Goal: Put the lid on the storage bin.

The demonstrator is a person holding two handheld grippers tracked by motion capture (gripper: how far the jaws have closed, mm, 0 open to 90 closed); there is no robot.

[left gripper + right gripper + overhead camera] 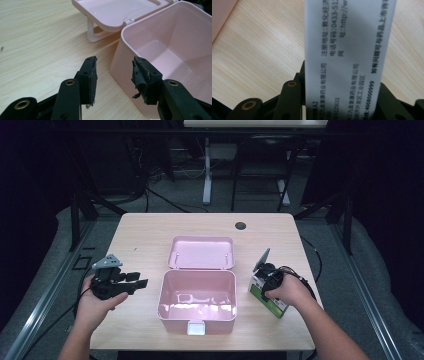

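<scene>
A pink plastic box (197, 296) stands open at the table's middle, its lid (201, 252) laid back behind it, and the inside looks empty. My left gripper (141, 282) hovers open just left of the box; in the left gripper view (113, 75) its jaws frame the box's near left corner (140, 45). My right gripper (265, 280) is shut on a green and white medicine carton (266, 298) to the right of the box. In the right gripper view the carton's white side with black print (348, 55) rises between the jaws.
A round cable hole (240, 225) sits at the wooden table's (145, 235) far edge. The box's white latch (196, 327) faces the near edge. Desk legs and cables stand on the grey floor beyond the table.
</scene>
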